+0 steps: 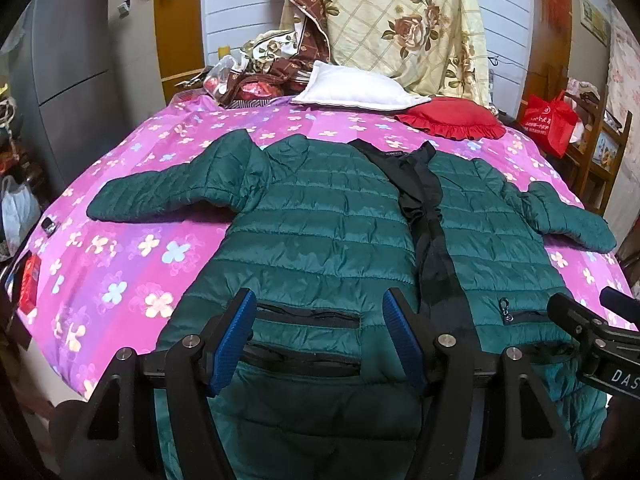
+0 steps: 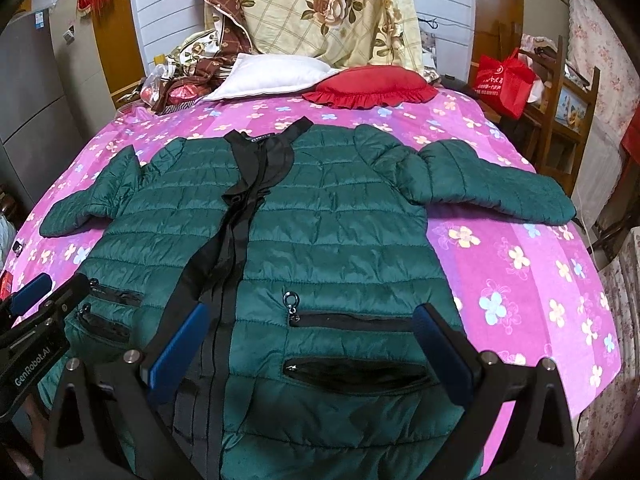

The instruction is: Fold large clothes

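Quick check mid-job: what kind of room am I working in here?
Most likely a home bedroom. The green puffer jacket lies spread on a bed with a pink flowered sheet; a white pillow and red ruffled cushion sit at its head, with a floral quilt piled behind.

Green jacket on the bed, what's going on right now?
Left claw open, right claw open, both over the hem. Green jacket flat, unfolded, sleeves out. Red cushion clear of it.
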A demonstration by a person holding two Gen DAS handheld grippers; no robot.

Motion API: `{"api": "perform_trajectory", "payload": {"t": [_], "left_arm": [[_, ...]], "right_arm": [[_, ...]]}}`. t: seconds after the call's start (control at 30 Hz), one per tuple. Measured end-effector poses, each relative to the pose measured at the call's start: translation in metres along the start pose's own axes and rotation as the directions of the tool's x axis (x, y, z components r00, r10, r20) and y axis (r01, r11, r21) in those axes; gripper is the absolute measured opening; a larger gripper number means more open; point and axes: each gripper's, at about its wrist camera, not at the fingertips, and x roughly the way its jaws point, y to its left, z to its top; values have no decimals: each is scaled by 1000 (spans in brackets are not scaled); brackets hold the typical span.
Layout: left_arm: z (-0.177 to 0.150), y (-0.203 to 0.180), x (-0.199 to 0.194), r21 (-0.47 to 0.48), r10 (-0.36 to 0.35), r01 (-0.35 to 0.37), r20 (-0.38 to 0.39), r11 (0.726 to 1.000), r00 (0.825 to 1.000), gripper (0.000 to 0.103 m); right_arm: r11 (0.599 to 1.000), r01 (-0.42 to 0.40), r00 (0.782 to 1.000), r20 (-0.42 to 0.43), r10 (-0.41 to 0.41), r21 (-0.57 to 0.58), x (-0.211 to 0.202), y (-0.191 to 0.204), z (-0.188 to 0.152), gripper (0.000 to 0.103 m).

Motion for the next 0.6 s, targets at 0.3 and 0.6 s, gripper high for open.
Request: {"api": "perform_trajectory", "payload": {"t": [0.3,0.6], "left_arm": [[1,3,5,-16,4,-4,-9,1000,1000,38],[3,5,9,-27,9,-9,-17,1000,1000,38]], "right_arm": [[1000,-6,1000,-9,6,3,4,1,2,103],[1000,-8,1000,-23,8,1,11,2,3,103]]}}
